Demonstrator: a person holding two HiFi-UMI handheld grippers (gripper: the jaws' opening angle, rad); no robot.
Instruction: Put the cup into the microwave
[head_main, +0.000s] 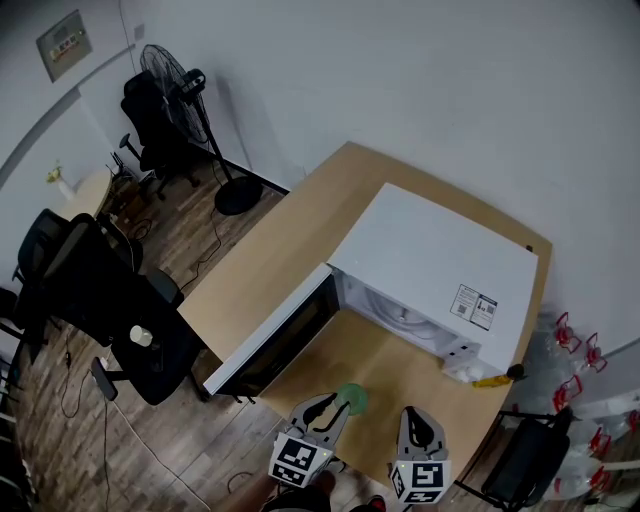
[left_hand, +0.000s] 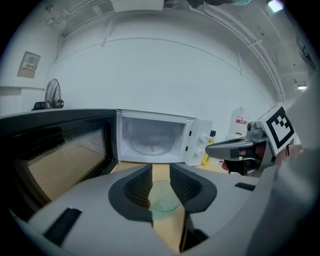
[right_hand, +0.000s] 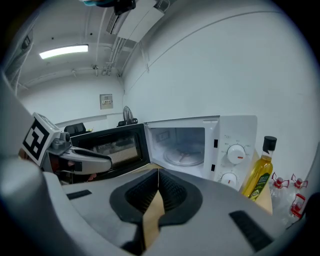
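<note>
Left gripper (left_hand: 160, 174) jaws stood slightly parted before the green cup (left_hand: 163, 201) on the tabletop (head_main: 400, 365); right gripper (right_hand: 158, 174) jaws were clenched, empty.

White walls (head_main: 400, 80), wood floor (head_main: 190, 245), black chairs (head_main: 110, 300), standing fan (head_main: 172, 82)

Microwave (head_main: 430, 265) mouth gapes open; its swung-out door (head_main: 280, 335) walls the left.

Cup (left_hand: 163, 199) framed by parted left hand-held gripper (left_hand: 160, 175).
</note>
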